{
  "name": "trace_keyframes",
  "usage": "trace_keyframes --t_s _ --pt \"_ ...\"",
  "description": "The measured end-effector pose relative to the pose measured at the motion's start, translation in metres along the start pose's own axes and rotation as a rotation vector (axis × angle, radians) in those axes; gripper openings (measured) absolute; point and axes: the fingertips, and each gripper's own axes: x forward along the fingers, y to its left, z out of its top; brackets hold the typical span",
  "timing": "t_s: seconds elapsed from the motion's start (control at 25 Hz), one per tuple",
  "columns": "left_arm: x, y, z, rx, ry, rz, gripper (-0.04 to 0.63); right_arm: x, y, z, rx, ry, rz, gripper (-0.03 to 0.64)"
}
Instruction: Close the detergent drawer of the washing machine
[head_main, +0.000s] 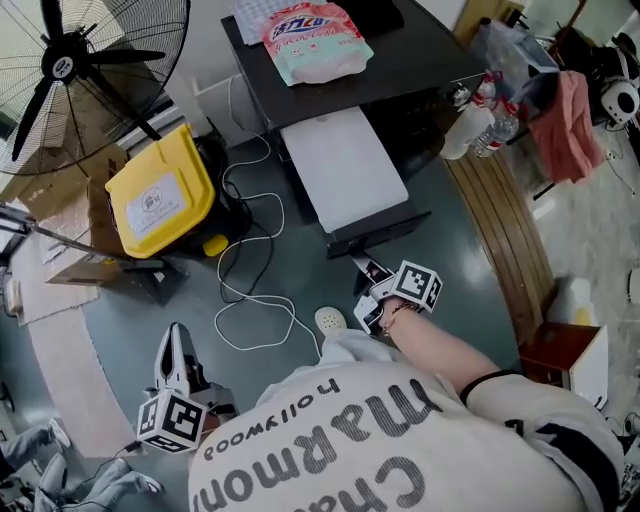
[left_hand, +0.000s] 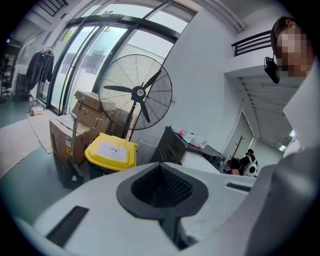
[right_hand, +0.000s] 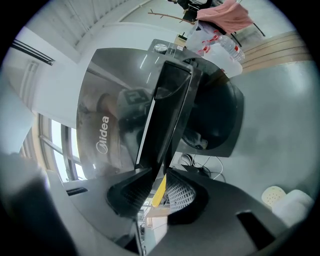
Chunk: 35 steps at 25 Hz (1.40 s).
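Detergent drawer (head_main: 345, 170) out of the Midea washing machine (head_main: 410, 60). Right gripper (head_main: 366, 275) pinches its dark front panel (right_hand: 170, 115). Left gripper (head_main: 177, 340) jaws pressed together, empty. Grey-green floor (head_main: 300, 280), white cable (head_main: 250, 300), pedestal fan (head_main: 70, 70).

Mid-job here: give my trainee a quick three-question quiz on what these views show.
1. True or false: the detergent drawer is fully pushed in.
2. What is between the jaws of the right gripper? A) the detergent drawer B) a sock C) nothing
3. Fill in: the left gripper is ____, with nothing held.
Key: 1 false; 2 A; 3 shut.
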Motion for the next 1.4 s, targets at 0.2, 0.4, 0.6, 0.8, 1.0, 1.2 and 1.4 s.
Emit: trace_keyframes --t_s 0.2,0.4,0.6,0.8,1.0,1.2,1.4 --pt "-0.002 0.003 0.004 -0.004 -0.018 0.007 0.008 0.004 0.003 0.004 0.002 -0.012 -0.002 0.100" --pt "0.001 0.005 0.007 -0.011 -0.026 0.016 0.008 0.013 0.007 0.010 -0.001 -0.018 0.002 0.100" --pt "0.007 0.005 0.011 -0.015 -0.035 0.020 0.008 0.024 0.009 0.014 0.003 -0.016 0.005 0.100" --pt "0.013 0.005 0.014 -0.018 -0.044 0.034 0.008 0.035 0.011 0.020 0.001 -0.005 0.012 0.100" --pt "0.020 0.004 0.017 -0.025 -0.048 0.048 0.008 0.045 0.015 0.028 -0.001 0.007 0.019 0.098" --pt "0.030 0.001 0.020 -0.032 -0.059 0.055 0.008 0.055 0.018 0.033 -0.005 0.035 0.026 0.098" --pt "0.041 -0.001 0.020 -0.042 -0.073 0.057 0.008 0.061 0.014 0.034 0.040 0.050 0.022 0.095"
